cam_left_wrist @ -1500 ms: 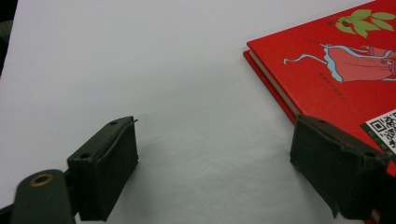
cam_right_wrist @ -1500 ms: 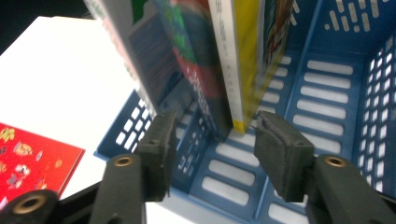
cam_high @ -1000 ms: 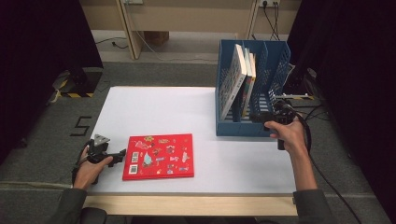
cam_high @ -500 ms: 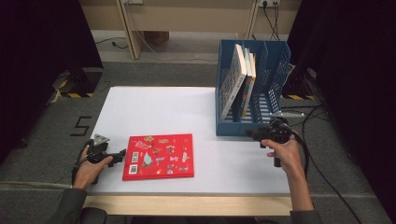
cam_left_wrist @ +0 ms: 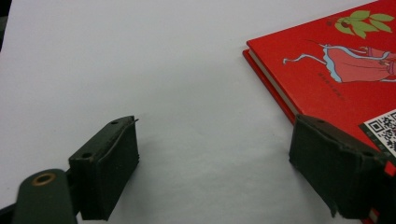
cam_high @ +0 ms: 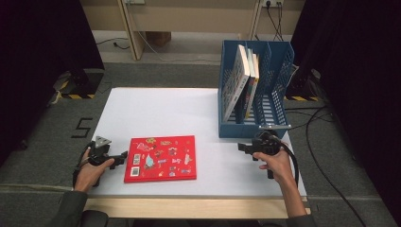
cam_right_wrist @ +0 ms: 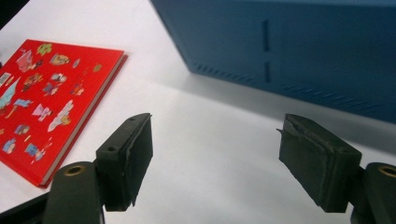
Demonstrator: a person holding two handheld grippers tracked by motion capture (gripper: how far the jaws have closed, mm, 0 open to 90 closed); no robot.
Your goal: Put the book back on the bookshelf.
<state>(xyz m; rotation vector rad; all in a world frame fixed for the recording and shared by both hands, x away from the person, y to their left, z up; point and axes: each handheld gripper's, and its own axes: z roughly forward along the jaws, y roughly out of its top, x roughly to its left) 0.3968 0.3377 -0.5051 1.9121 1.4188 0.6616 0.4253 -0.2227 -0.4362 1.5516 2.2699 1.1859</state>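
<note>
Near the desk's (cam_high: 156, 109) front edge lies the red book (cam_high: 161, 158), flat, left of the blue rack (cam_high: 279, 71). I judge it stiff, slick-covered and moderately heavy; grip its spine edge. Left gripper (cam_high: 124, 155) fingers gape empty; right gripper (cam_high: 242, 147) fingers have just been opening, empty.

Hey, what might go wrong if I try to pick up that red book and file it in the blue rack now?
1. The red book lies flat on the table, so the open left gripper may only push it along.
2. The right gripper, jaws just opened and empty, sits close to the blue file rack; a swing may knock it.
3. The leaning books could block a slot.
</note>
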